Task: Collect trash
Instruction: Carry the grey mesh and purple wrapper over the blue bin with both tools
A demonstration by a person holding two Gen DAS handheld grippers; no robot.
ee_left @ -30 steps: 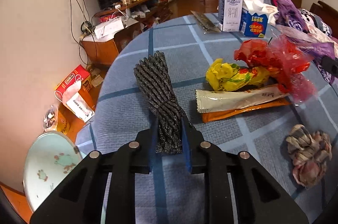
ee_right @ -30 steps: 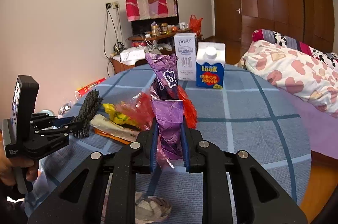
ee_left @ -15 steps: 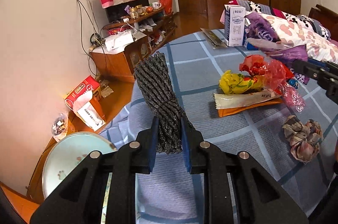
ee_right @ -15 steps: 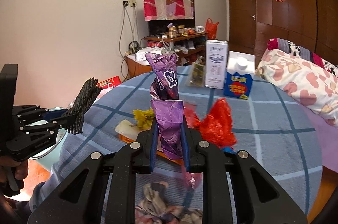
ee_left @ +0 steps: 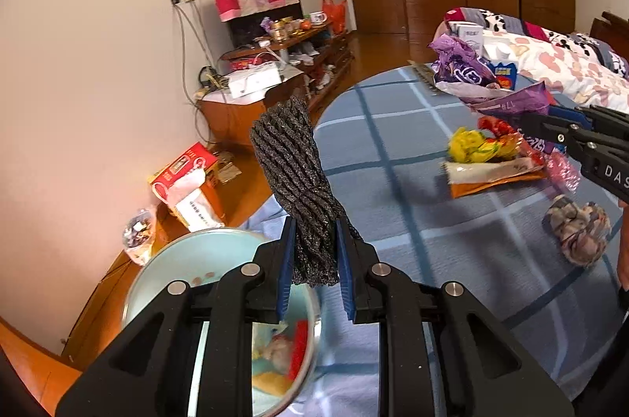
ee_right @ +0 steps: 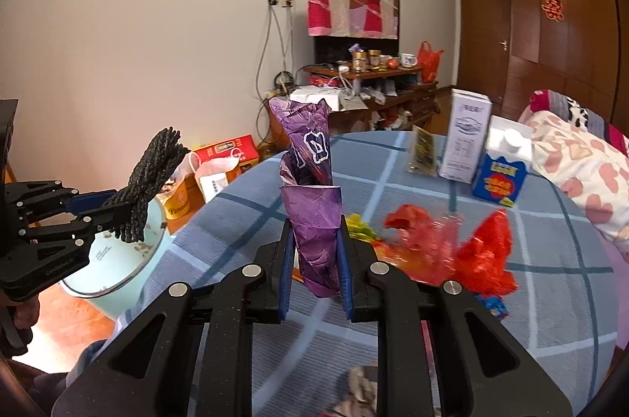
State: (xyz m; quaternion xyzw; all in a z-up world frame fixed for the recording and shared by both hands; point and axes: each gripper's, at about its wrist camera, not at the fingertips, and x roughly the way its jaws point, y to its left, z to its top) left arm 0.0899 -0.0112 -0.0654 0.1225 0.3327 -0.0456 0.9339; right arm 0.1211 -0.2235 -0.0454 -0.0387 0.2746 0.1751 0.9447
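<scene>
The left claw [ee_left: 313, 259] is clamped on a dark grey bundle of twisted cord [ee_left: 298, 181], its blue pads pressing the lower part while the rest sticks up and forward. The bundle hangs just over the rim of a pale blue bin [ee_right: 129, 259] that stands on the floor beside the desk [ee_left: 393, 204]; scraps of trash lie in the bottom of the bin. The right claw [ee_right: 313, 259] is closed on a crumpled purple snack wrapper [ee_right: 312, 189], held upright above the blue checked cloth of the desk. On the desk lie a yellow wrapper [ee_left: 471, 147], a red plastic bag [ee_right: 464, 251], a long cream packet [ee_left: 491, 175] and a crumpled brownish wad [ee_left: 578, 232]. Two cartons [ee_right: 468, 137] stand near the far edge.
</scene>
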